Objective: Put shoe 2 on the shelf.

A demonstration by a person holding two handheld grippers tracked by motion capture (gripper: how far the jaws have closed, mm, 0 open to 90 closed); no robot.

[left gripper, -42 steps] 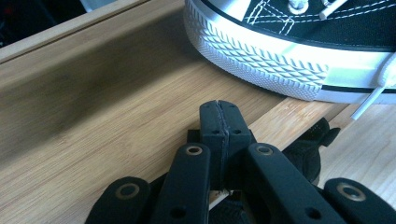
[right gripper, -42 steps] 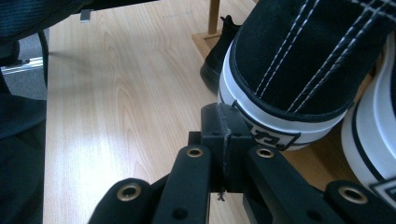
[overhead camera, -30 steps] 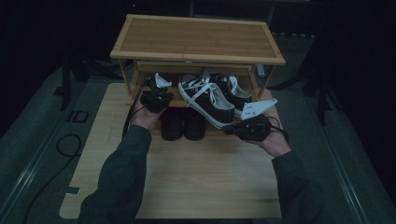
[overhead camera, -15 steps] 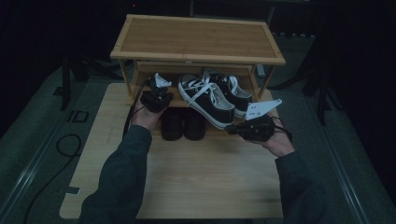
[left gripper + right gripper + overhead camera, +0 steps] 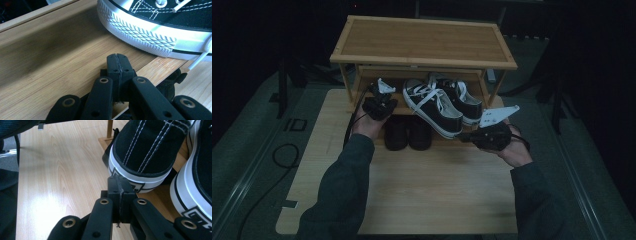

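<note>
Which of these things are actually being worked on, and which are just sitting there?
In the job: black-and-white sneaker, nudged by shut left gripper and right gripper; its partner sneaker; wooden shoe rack.
Lying about: dark shoes below; floor cable.

I see a wooden shoe rack (image 5: 424, 42) standing at the far end of the pale tabletop (image 5: 412, 195), its broad top board bare. Under its lower shelf sits a pair of dark shoes (image 5: 407, 132), side by side on the tabletop. A black cable (image 5: 282, 155) curls on the grey floor (image 5: 242, 150) to the left.
</note>
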